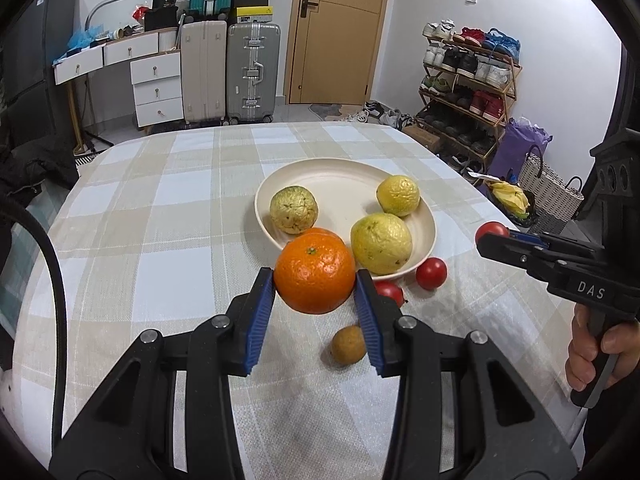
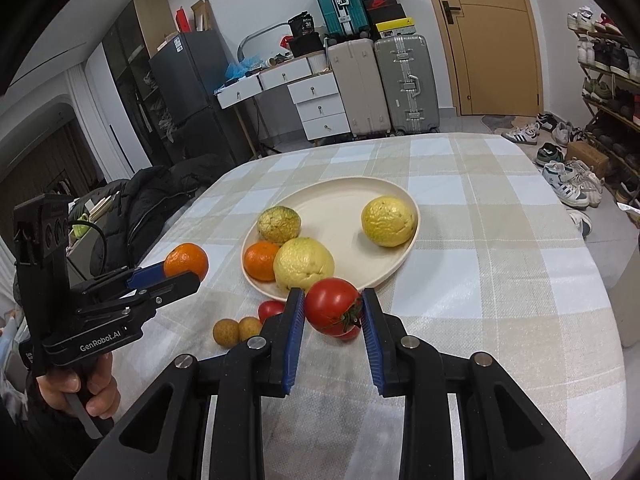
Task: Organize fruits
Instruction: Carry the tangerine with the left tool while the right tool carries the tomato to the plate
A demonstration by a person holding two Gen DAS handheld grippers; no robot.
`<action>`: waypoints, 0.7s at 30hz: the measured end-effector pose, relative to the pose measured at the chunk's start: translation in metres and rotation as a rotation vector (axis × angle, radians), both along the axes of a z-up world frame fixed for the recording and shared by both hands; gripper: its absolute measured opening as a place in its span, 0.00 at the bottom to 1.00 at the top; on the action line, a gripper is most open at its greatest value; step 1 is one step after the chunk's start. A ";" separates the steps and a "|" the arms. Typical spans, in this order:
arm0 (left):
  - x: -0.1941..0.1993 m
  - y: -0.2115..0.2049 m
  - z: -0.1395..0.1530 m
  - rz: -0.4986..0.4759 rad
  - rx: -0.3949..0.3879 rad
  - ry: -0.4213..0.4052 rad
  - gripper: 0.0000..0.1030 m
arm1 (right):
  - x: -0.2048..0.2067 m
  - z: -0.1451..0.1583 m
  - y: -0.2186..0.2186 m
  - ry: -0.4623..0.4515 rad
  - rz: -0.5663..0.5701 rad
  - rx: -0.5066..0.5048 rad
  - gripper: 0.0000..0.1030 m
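Note:
My left gripper (image 1: pixel 315 280) is shut on an orange (image 1: pixel 315 276), held above the checked cloth near the cream plate (image 1: pixel 344 184). My right gripper (image 2: pixel 333 308) is shut on a red tomato (image 2: pixel 334 306), just off the plate's (image 2: pixel 344 208) near rim. On the plate lie three yellow-green fruits (image 2: pixel 389 221) and a second orange (image 2: pixel 261 260). Two tomatoes (image 1: pixel 431 273) and two small brown fruits (image 2: pixel 225 331) rest on the cloth beside the plate. Each view shows the other gripper (image 1: pixel 494 236) (image 2: pixel 182 270) with its fruit, held by a hand.
The checked tablecloth (image 2: pixel 500 280) covers a rounded table. A black jacket (image 2: pixel 160 200) lies past its left edge. Suitcases (image 1: pixel 252 72), white drawers (image 1: pixel 156 92), a door and a shoe rack (image 1: pixel 468 80) stand beyond. A woven basket (image 1: pixel 548 196) sits on the floor at right.

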State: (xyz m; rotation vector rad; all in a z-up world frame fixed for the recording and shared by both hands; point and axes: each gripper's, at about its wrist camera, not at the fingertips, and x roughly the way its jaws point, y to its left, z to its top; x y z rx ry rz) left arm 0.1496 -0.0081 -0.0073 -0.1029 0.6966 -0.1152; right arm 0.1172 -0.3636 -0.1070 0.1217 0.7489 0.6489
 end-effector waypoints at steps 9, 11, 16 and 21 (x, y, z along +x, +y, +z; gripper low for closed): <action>0.014 0.001 0.013 0.017 -0.005 -0.024 0.37 | 0.013 0.008 0.003 0.001 -0.020 0.007 0.28; 0.020 0.001 0.014 0.021 -0.002 -0.023 0.37 | 0.017 0.009 0.004 0.004 -0.024 0.008 0.28; 0.032 0.002 0.012 0.033 -0.009 -0.010 0.37 | 0.026 0.008 0.004 0.015 -0.035 0.011 0.28; 0.045 0.002 0.005 0.046 -0.009 0.007 0.37 | 0.036 0.004 0.004 0.035 -0.039 0.020 0.28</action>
